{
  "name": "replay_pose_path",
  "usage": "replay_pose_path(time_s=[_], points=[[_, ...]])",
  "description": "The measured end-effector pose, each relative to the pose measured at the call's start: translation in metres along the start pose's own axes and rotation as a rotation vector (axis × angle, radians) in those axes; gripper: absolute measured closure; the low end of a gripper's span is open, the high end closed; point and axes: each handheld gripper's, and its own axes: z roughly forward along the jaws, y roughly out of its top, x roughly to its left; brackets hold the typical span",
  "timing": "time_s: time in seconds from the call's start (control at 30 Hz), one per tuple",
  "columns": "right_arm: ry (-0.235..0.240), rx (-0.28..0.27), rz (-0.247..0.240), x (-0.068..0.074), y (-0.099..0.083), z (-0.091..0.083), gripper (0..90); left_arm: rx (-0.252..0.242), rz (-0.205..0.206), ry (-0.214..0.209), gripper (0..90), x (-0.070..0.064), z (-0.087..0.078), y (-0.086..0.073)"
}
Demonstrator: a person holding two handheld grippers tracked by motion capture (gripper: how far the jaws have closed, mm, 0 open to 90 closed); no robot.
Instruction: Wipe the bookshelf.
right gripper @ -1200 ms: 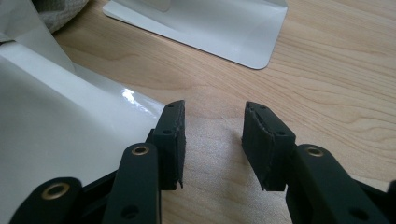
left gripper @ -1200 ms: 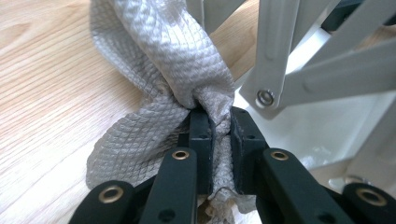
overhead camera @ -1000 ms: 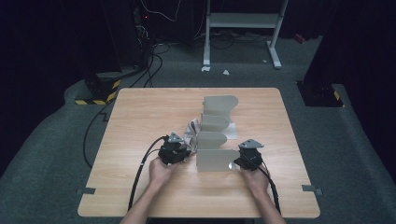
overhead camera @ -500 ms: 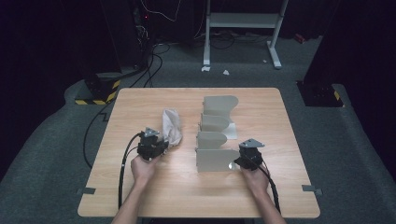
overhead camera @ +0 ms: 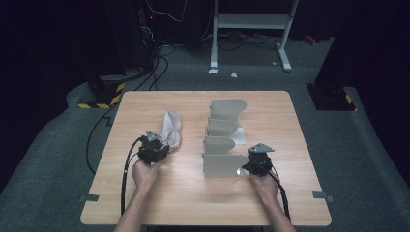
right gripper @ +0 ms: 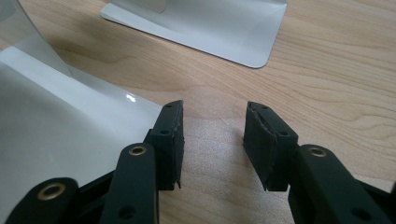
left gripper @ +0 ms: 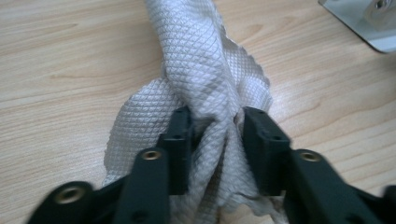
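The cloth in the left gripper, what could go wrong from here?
1. The left gripper pinches only a bunched fold of the white cloth; the rest trails on the table, so it may slip out or drag when moved.
2. The right gripper sits open beside the nearest grey stand; a nudge might shift or tip it.

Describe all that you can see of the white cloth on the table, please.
The white cloth looks like soft fabric with a small diamond-quilted weave. It is crumpled and gathered into a long bunch, not spread flat. It lies on the wooden table, to the left of the grey bookends. The left gripper has its jaws shut on one bunched end of it.
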Motion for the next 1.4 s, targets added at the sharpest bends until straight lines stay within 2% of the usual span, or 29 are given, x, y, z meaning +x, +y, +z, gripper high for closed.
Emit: replay_pose_path(time_s=[0.07, 0.13, 0.27, 0.43, 0.47, 0.53, 0.63, 0.67, 0.7, 0.83, 0.9, 0.93, 1.07, 1.13, 1.2, 1.3, 1.37, 1.4], points=[[0.002, 0.001, 0.003, 0.0, 0.0, 0.0, 58.0, -0.009, -0.013, 0.0, 57.3, -0.001, -0.002, 0.001], [0.007, 0.002, 0.007, -0.001, 0.0, 0.0, 57.8, -0.028, -0.025, -0.003, 48.7, -0.002, -0.008, 0.001], [0.006, 0.002, 0.007, -0.001, 0.0, 0.0, 57.3, -0.052, -0.028, -0.007, 41.4, -0.003, -0.016, 0.002], [0.006, 0.002, 0.009, -0.001, 0.0, 0.0, 57.2, -0.07, -0.013, -0.021, 37.1, -0.008, -0.024, 0.003], [0.007, 0.002, 0.009, -0.001, 0.0, 0.0, 57.1, -0.082, -0.012, -0.038, 35.8, -0.01, -0.027, 0.002], [0.005, 0.002, 0.009, -0.001, 0.0, 0.0, 56.8, -0.095, -0.024, -0.041, 34.2, -0.009, -0.028, 0.002], [0.006, 0.001, 0.011, -0.002, 0.0, 0.0, 56.7, -0.095, -0.023, -0.047, 33.0, -0.01, -0.028, 0.001], [0.005, 0.002, 0.012, -0.002, 0.0, 0.0, 56.2, -0.083, -0.004, -0.052, 32.4, -0.014, -0.029, 0.0], [0.005, 0.002, 0.012, -0.002, 0.0, 0.0, 56.2, -0.083, -0.004, -0.052, 32.0, -0.014, -0.029, 0.0], [0.006, 0.002, 0.015, -0.002, 0.0, 0.0, 55.8, -0.097, 0.009, -0.089, 30.7, -0.027, -0.032, -0.004], [0.006, 0.003, 0.017, -0.002, 0.0, 0.0, 55.6, -0.078, 0.035, -0.114, 29.4, -0.04, -0.029, -0.009], [0.006, 0.003, 0.017, -0.002, 0.0, 0.0, 55.6, -0.078, 0.035, -0.114, 29.0, -0.04, -0.029, -0.009], [0.006, 0.003, 0.017, -0.002, 0.0, 0.0, 55.4, -0.043, 0.088, -0.145, 27.3, -0.06, -0.025, -0.018], [0.006, 0.003, 0.017, -0.002, 0.0, 0.0, 55.3, -0.038, 0.099, -0.15, 26.9, -0.065, -0.024, -0.019], [0.005, 0.003, 0.017, -0.002, 0.0, 0.0, 55.2, -0.035, 0.103, -0.176, 25.8, -0.073, -0.022, -0.022], [0.005, 0.003, 0.016, -0.002, 0.0, 0.001, 55.2, -0.027, 0.121, -0.183, 24.8, -0.079, -0.02, -0.024], [0.005, 0.003, 0.016, -0.002, 0.0, 0.001, 55.0, -0.011, 0.131, -0.223, 24.2, -0.088, -0.016, -0.027], [0.005, 0.003, 0.016, -0.002, 0.0, 0.001, 54.9, -0.009, 0.145, -0.223, 23.8, -0.091, -0.015, -0.028]])
